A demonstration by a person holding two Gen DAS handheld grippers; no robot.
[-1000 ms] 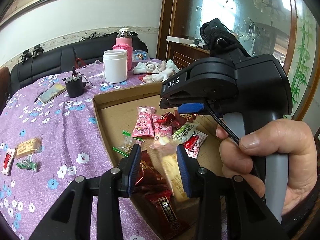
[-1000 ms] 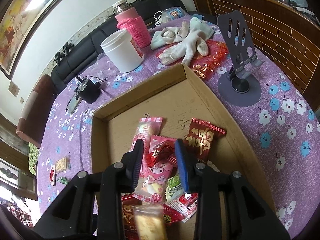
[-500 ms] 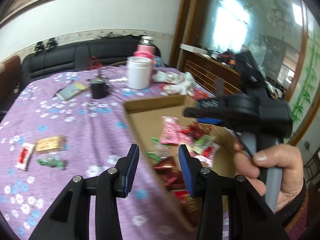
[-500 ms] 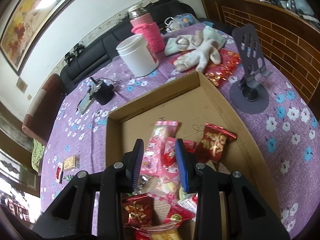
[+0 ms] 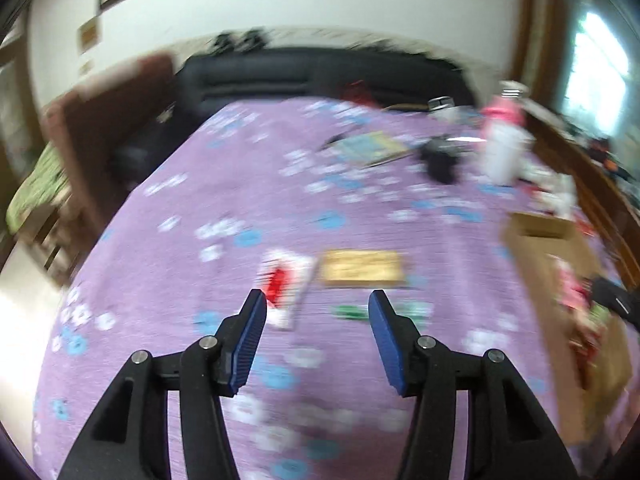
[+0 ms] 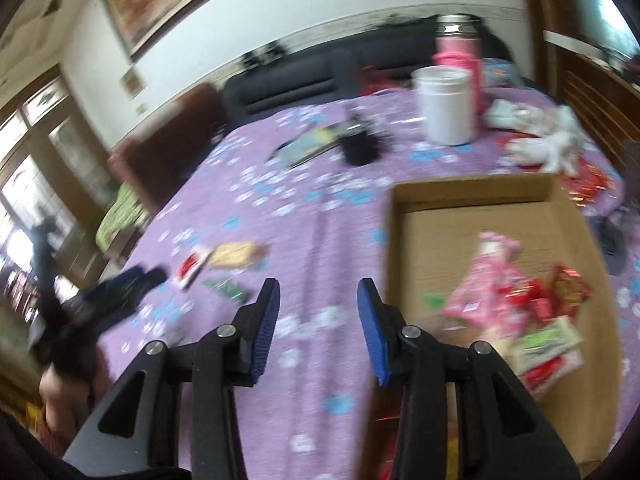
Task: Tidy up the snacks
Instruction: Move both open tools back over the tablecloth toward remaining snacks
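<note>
Three loose snacks lie on the purple flowered cloth: a red-and-white packet (image 5: 285,280), a tan cracker packet (image 5: 362,267) and a green candy (image 5: 352,312). My left gripper (image 5: 317,307) is open and empty just above and short of them. The same snacks show in the right wrist view: the red packet (image 6: 191,266), the tan packet (image 6: 236,254), the green candy (image 6: 226,289). My right gripper (image 6: 318,294) is open and empty, over the cloth beside the left wall of the cardboard box (image 6: 390,240), which holds several snacks (image 6: 516,300). Both views are blurred.
A white jar (image 6: 446,106), a pink bottle (image 6: 458,46), a small black pot (image 6: 360,148), a booklet (image 6: 308,146) and white cloths (image 6: 548,144) stand at the far side. The box shows at the right edge of the left wrist view (image 5: 536,232). A dark sofa (image 5: 320,76) lies beyond.
Both grippers swung left, away from the box interior. My left gripper moved from the box edge to the loose snacks and opened wider. My right gripper moved from over the box to the cloth beside it.
</note>
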